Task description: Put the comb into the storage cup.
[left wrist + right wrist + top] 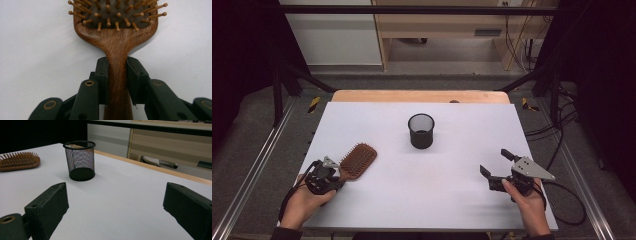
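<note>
1. The left gripper point(117, 75) is clamped on the handle of a brown wooden paddle hairbrush with wooden pin bristles point(357, 160). In the left gripper view both black pads lie flat against the narrow neck just below the head, one on each side, with no gap showing.

2. That neck looks like the sensible place to take it: it is the slimmest part, the flat pads get two parallel faces to bear on, and the bristles stay clear of the jaws.

3. The brush lies bristles up on the white table top point(422, 200), at its near left part, the head pointing away from the person and slightly towards the middle. It appears to rest on the surface, not lifted.

4. A black wire-mesh cylindrical cup point(421, 130) stands upright near the middle of the table, well apart from the brush, open end up. Judging by the layout, it is the likely place for the brush to go, handle first or head first I cannot say.

5. The right gripper point(493, 166) is held at the near right part of the table with its jaws wide apart and nothing between them. It points towards the cup, probably kept ready to steady it, since a light mesh cup could tip when the brush goes in.
</note>
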